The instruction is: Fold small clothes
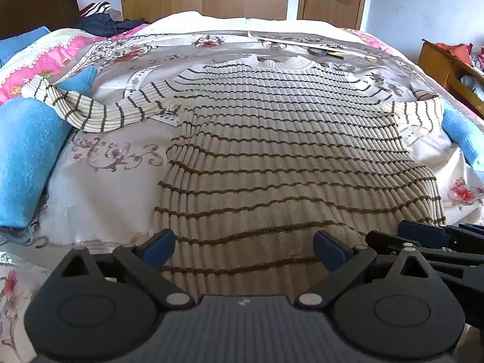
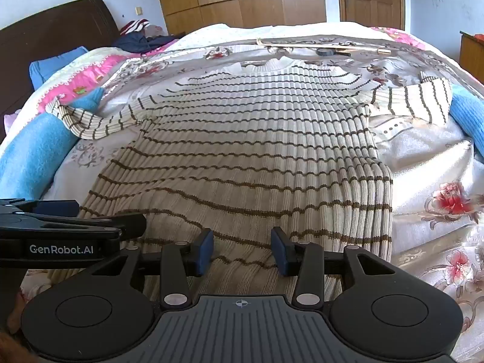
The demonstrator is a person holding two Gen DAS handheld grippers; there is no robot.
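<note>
A cream ribbed sweater [image 1: 281,151] with thin brown stripes lies flat on the bed, collar at the far side and hem nearest me. Its left sleeve [image 1: 99,112] stretches out onto a blue blanket, and its right sleeve [image 2: 420,99] reaches the other way. My left gripper [image 1: 242,242] is open wide just above the hem, nothing between its blue pads. My right gripper [image 2: 242,239] hovers open over the hem further right, its pads apart and off the knit. The two grippers sit side by side; one finger [image 2: 90,227] of the left one shows in the right wrist view.
Blue blankets [image 1: 27,157] [image 2: 469,112] lie on both sides of the sweater. A wooden stick [image 1: 314,45] and a tape roll [image 1: 317,51] rest beyond the collar. Dark clothes [image 1: 103,24] are piled by the headboard. A wooden cabinet [image 1: 447,63] stands at the right.
</note>
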